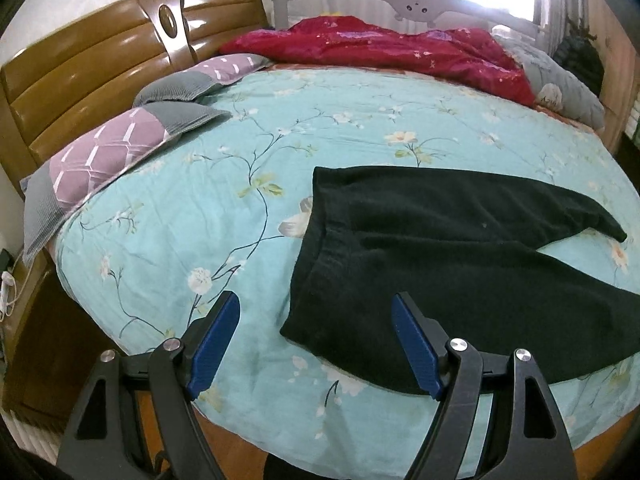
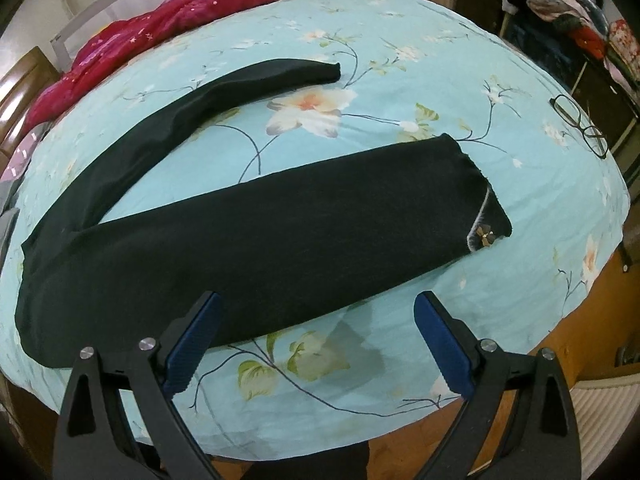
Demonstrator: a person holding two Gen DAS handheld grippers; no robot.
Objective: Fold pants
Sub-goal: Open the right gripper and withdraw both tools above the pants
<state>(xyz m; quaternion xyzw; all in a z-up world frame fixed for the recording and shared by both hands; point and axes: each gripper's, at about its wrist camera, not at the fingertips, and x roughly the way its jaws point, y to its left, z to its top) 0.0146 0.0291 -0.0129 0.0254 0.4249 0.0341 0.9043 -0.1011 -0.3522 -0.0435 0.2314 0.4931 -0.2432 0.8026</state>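
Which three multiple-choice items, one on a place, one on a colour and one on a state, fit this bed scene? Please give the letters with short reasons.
1. Where do the glasses lie?
A. on a pillow
B. on the sheet near the bed's edge
C. on the pants

2. What colour are the pants?
A. black
B. red
C. grey

3. How do the pant legs lie?
A. stacked
B. rolled up
C. spread apart

Answers:
1 B: the glasses rest on the sheet, away from the pants.
2 A: the pants are black; the blanket is red.
3 C: sheet shows between the far leg and the near leg.
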